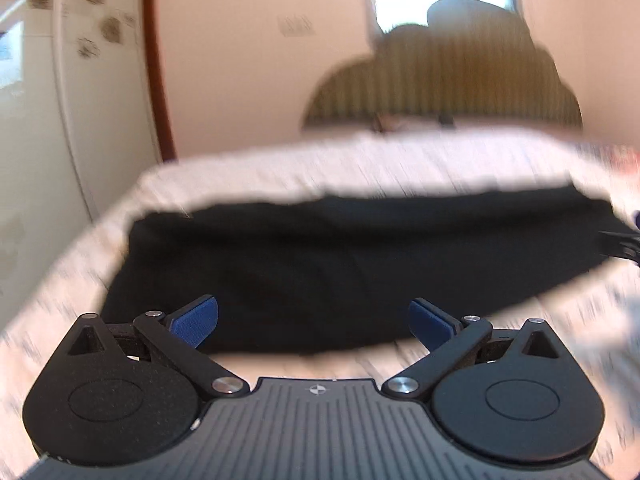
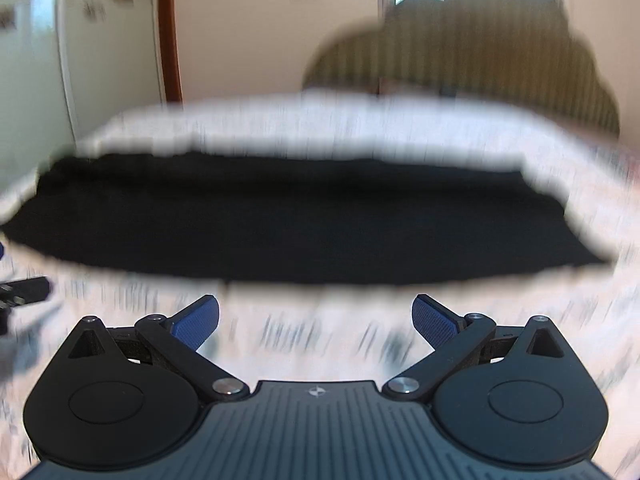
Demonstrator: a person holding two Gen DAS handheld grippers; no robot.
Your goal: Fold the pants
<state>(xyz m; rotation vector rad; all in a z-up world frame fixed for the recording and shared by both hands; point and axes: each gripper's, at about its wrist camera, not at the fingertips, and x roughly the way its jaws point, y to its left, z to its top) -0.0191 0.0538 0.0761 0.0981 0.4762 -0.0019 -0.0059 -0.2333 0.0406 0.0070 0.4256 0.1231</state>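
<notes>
gaping wide, left claw and right claw near black pants on bed

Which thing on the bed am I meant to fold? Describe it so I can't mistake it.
Find the bed with the pale patterned cover before the striped headboard. Across it lies a long flat cloth, the pants. It is the only black item on that light cover.

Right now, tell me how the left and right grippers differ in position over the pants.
The left gripper has its fingers over the black pants; the right gripper sits short of them, fingers over the patterned bedcover. Both are open and hold nothing.
</notes>
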